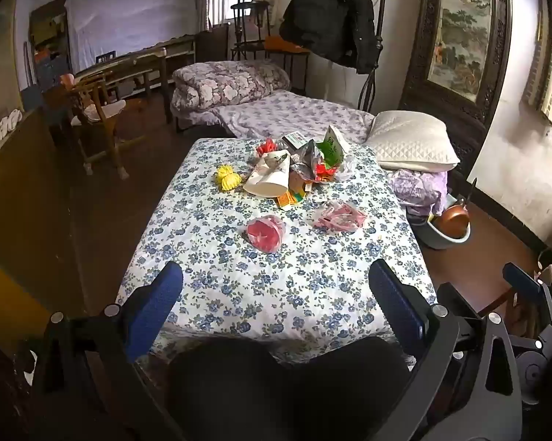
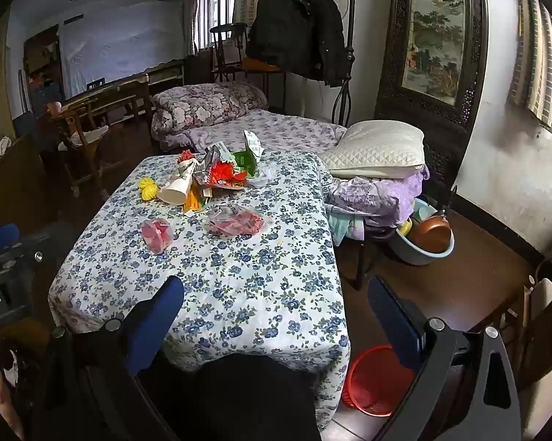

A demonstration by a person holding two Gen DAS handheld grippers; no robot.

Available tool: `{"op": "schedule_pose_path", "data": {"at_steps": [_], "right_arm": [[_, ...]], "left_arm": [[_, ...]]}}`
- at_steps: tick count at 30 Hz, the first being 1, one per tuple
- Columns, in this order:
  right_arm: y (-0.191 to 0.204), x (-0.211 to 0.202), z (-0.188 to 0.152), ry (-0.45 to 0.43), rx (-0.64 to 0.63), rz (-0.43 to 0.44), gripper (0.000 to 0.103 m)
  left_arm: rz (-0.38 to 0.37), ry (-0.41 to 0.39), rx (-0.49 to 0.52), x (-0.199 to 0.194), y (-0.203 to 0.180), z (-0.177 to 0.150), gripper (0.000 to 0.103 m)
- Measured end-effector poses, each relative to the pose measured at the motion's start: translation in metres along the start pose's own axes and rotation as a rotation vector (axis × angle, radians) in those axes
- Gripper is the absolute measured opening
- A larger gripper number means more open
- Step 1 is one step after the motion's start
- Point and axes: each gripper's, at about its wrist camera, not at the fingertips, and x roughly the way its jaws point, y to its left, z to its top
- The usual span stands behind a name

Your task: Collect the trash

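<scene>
Trash lies on a table with a blue-flowered cloth (image 1: 276,294) (image 2: 239,294). A tipped white paper cup (image 1: 268,178) (image 2: 178,188), a yellow crumpled item (image 1: 227,178) (image 2: 148,188), a pile of red, green and silver wrappers (image 1: 316,161) (image 2: 228,169), a red item in clear plastic (image 1: 265,233) (image 2: 157,234) and a pink clear wrapper (image 1: 340,216) (image 2: 235,222) sit at its far half. My left gripper (image 1: 276,294) is open and empty over the near edge. My right gripper (image 2: 276,307) is open and empty over the near right corner. A red basket (image 2: 375,380) stands on the floor beside the table.
A bed with a purple quilt (image 1: 231,84) and white pillow (image 1: 412,143) lies behind the table. A basin with a brown pan (image 2: 428,239) sits on the floor at right. Wooden chairs (image 1: 95,110) stand at left. A coat (image 2: 298,22) hangs on a rack.
</scene>
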Motion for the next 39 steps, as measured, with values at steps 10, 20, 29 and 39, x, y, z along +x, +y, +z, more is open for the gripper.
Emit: {"op": "schedule_pose_path", "data": {"at_steps": [10, 20, 29, 39], "right_arm": [[0.0002, -0.0023, 0.0007, -0.001, 0.000, 0.001, 0.097], [0.0013, -0.0049, 0.0006, -0.003, 0.000, 0.001, 0.097], [0.0028, -0.0065, 0.0008, -0.006, -0.001, 0.001, 0.097], [0.0025, -0.0083, 0.0011, -0.009, -0.001, 0.000, 0.097]], "left_arm": [[-0.004, 0.007, -0.005, 0.0004, 0.0002, 0.0002, 0.097], [-0.005, 0.005, -0.008, 0.0002, 0.0004, 0.0001, 0.097], [-0.005, 0.008, -0.008, 0.0006, 0.0001, 0.0003, 0.097], [-0.008, 0.007, -0.008, -0.0022, -0.0006, -0.0020, 0.097]]}}
